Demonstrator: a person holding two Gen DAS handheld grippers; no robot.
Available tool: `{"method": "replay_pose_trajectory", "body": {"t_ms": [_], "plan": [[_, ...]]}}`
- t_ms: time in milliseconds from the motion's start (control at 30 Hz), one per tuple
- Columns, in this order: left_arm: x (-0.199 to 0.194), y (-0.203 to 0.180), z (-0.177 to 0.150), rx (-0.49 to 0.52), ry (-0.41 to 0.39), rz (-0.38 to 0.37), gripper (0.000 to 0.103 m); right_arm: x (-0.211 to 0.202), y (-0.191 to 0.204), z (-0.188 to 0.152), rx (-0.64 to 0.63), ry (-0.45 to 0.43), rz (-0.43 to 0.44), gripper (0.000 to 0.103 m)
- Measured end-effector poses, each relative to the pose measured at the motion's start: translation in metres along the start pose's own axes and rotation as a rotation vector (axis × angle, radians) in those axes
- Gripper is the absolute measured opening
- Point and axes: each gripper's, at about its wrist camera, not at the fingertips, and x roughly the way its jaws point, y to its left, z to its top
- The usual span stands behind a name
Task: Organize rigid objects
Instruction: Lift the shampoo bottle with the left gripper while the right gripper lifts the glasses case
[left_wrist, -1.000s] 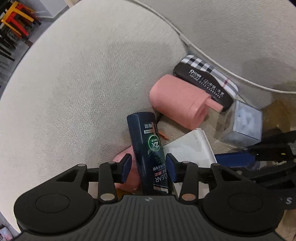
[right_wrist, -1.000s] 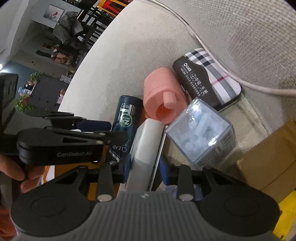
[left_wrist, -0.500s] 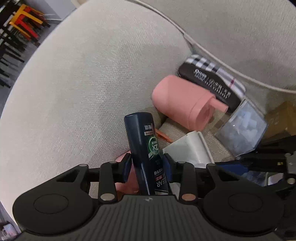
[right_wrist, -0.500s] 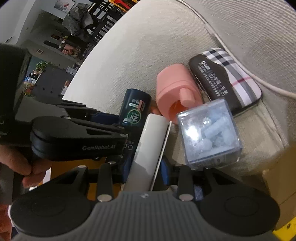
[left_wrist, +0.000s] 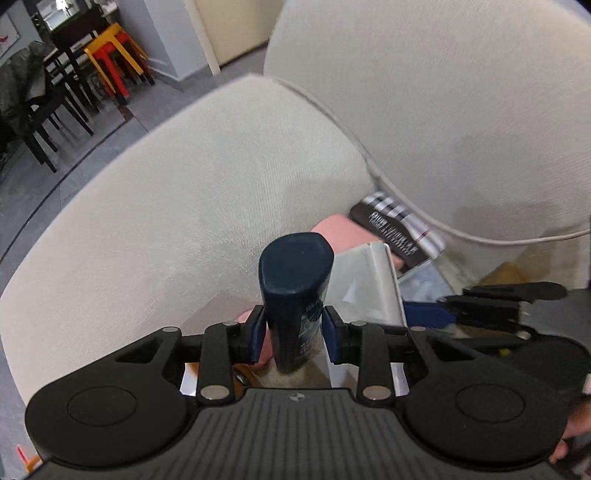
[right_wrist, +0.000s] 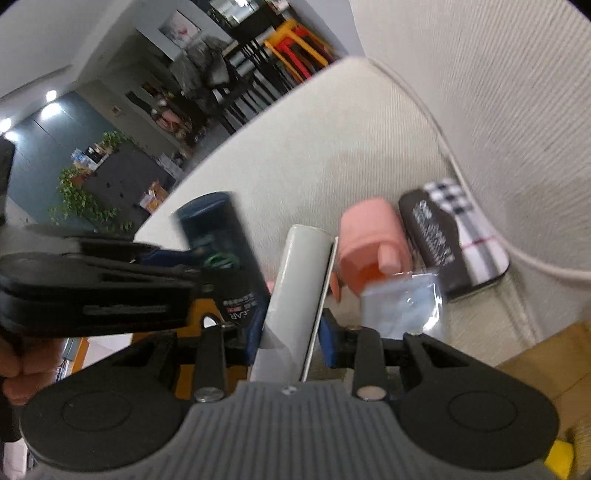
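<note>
- Left gripper (left_wrist: 294, 332) is clamped on the dark blue bottle (left_wrist: 295, 291), blue pads pressed to both flanks, the bottle's flat end pointing up toward the camera.
- From the right wrist view that same bottle (right_wrist: 225, 254) sits left of centre, pinched by the left gripper (right_wrist: 207, 280), a green logo and white lettering showing through the blur.
- Right gripper (right_wrist: 291, 336) is clenched around the white box (right_wrist: 299, 291), a long pale slab rising between its fingers with a thin dark edge down its right side.
- In the left view the white box (left_wrist: 364, 284) stands just beside the bottle, on its right, with the right gripper (left_wrist: 436, 314) reaching in from that side.
- Both held items are up over the cream sofa cushion (left_wrist: 207, 206).
- Resting in the corner of the sofa: a pink cylinder (right_wrist: 373, 240) on its side, a clear plastic cube (right_wrist: 402, 306) just in front of it, and a plaid glasses case (right_wrist: 450, 243) against the backrest seam.
- The pink cylinder touches the case's near edge; the cube overlaps the cylinder's lower end.
- Red and yellow stools (left_wrist: 118, 55) stand far back on the grey floor.
</note>
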Motion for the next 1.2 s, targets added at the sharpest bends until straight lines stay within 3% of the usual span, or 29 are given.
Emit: {"method": "replay_pose_trajectory", "body": {"t_ms": [233,433,600,700,867,1033,1200], "plan": [[-0.047,0.007,-0.025,-0.078,-0.151,-0.057,0.036,-0.038,0.04,0.008,-0.186,-0.088,-0.055,0.028],[-0.093,0.035,-0.049,-0.169,-0.266,-0.093,0.036,-0.07,0.088,0.022,-0.347,-0.123,-0.103,0.028],[-0.126,0.072,-0.077,-0.25,-0.312,-0.068,0.036,-0.086,0.135,0.026,-0.381,-0.133,-0.026,0.028],[-0.132,0.093,-0.094,-0.291,-0.305,-0.054,0.036,-0.083,0.173,0.021,-0.431,-0.107,0.025,0.028],[-0.112,0.121,-0.121,-0.363,-0.223,-0.028,0.036,-0.046,0.226,-0.001,-0.486,0.042,0.05,0.028],[-0.067,0.148,-0.135,-0.438,-0.11,-0.05,0.036,0.018,0.243,-0.028,-0.532,0.223,-0.072,0.028],[-0.029,0.17,-0.144,-0.497,-0.048,-0.092,0.036,0.059,0.247,-0.049,-0.602,0.317,-0.196,0.028]]}}
